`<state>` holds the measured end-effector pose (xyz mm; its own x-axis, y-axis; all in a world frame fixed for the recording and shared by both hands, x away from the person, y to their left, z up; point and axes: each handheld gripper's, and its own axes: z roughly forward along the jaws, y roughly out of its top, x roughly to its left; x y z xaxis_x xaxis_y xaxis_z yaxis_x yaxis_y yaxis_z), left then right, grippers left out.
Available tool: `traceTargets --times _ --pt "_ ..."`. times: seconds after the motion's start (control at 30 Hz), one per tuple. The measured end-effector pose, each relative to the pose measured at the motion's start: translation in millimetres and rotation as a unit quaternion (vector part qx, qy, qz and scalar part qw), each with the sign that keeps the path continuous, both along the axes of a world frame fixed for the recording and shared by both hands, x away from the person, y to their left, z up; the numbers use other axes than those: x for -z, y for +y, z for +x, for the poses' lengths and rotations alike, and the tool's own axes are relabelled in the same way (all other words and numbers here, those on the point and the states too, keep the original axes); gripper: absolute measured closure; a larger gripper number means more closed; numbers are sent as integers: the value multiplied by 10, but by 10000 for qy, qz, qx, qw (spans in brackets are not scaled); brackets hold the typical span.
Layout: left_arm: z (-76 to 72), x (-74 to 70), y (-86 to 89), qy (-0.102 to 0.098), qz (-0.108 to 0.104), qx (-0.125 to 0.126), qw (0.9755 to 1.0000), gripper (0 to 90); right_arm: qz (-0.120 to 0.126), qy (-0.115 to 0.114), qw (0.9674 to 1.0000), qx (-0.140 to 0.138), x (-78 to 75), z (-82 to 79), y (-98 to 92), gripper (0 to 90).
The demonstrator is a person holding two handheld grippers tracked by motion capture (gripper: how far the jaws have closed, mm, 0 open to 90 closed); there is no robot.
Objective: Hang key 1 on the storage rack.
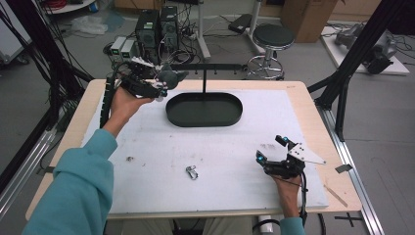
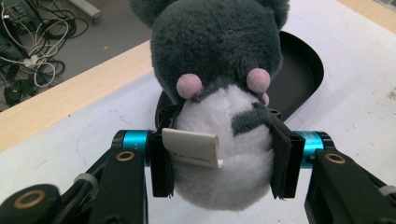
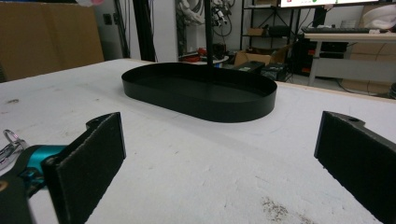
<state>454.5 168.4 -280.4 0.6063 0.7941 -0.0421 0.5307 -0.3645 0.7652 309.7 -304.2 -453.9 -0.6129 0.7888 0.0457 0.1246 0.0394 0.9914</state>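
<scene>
item: grey and white plush toy (image 2: 219, 93), with pink cheeks and a white fabric tag. you hold it in your left gripper (image 1: 159, 88), in the upper left of the high view, lifted off the table beside the left end of the black oval tray (image 1: 230, 115). in the left gripper view both jaws press into the soft white belly from either side, and the head rises above them toward the top of the frame.

item: right gripper (image 1: 271, 149), lower right of the high view, low over the white mat (image 1: 220, 161). its jaws stand wide apart with nothing between them; in the right gripper view they frame the tray from afar.

item: small metal clasp (image 1: 191, 172), lower centre of the high view, loose on the mat and well apart from both grippers.

item: thin post with a crossbar (image 1: 204, 73), rising from the tray's far side.

risk, as a judgement: the plush is gripped low on a yielding body with the heavier-looking head above, so it could tip or squeeze out if you swing quickly. near the tray, the ears could catch the crossbar.
</scene>
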Motion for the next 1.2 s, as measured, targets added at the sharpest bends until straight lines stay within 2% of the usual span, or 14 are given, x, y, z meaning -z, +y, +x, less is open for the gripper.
traceTargets --times 0.33,0.63,0.8,0.93,1.2 --pt "-63 -25 -16 -3 107 64 9999 524 0 -2 10000 0 0 0 0 12" --pt "-109 -83 28 -60 78 24 9999 524 -13 -6 10000 15 0 -1 3 12" --pt "-87 -105 49 -74 -33 -22 10000 524 -10 -17 10000 12 0 1 4 12" --pt "-57 -93 46 -63 10 -40 10000 524 -15 -12 10000 14 0 0 3 12" --pt "-3 -125 23 -100 -49 -95 9999 524 -5 -6 10000 11 0 0 3 12"
